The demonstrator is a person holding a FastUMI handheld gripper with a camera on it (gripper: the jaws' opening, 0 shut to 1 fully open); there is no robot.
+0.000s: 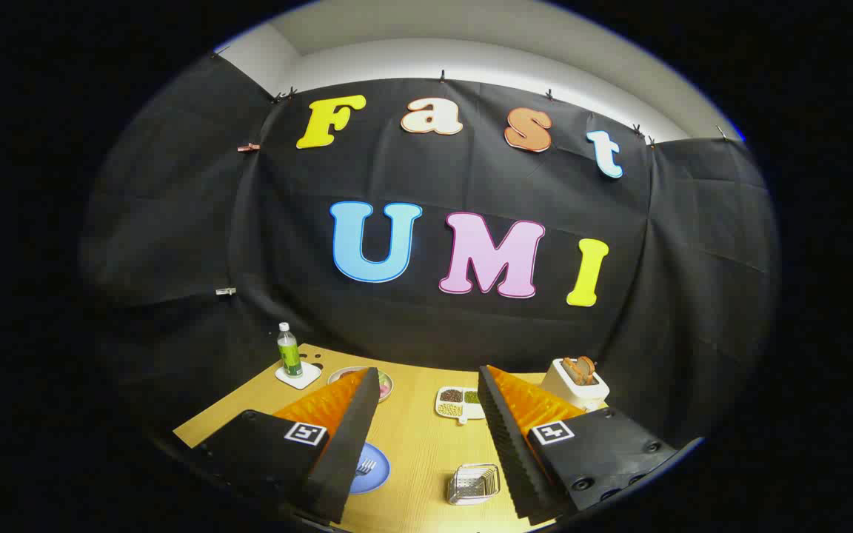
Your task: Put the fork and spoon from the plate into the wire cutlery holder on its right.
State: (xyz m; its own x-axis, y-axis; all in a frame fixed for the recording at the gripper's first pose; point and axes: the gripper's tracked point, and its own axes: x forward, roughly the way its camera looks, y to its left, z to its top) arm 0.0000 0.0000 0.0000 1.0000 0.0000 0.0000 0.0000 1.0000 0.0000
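My gripper [429, 379] hangs well above the wooden table [415, 444], open, with nothing between its fingers. Below the left finger [349, 433] lies a blue plate [376, 468], partly hidden by that finger. A fork [366, 466] rests on the plate with its tines showing; the spoon is hidden. To the plate's right, between the two fingers and close to the right finger [517, 437], stands the wire cutlery holder [474, 483].
At the table's far side stand a green bottle [289, 352] on a white coaster, a bowl of food [386, 383], a white divided dish [460, 403] with grains, and a white toaster [578, 381] holding bread. Black cloth walls the booth behind.
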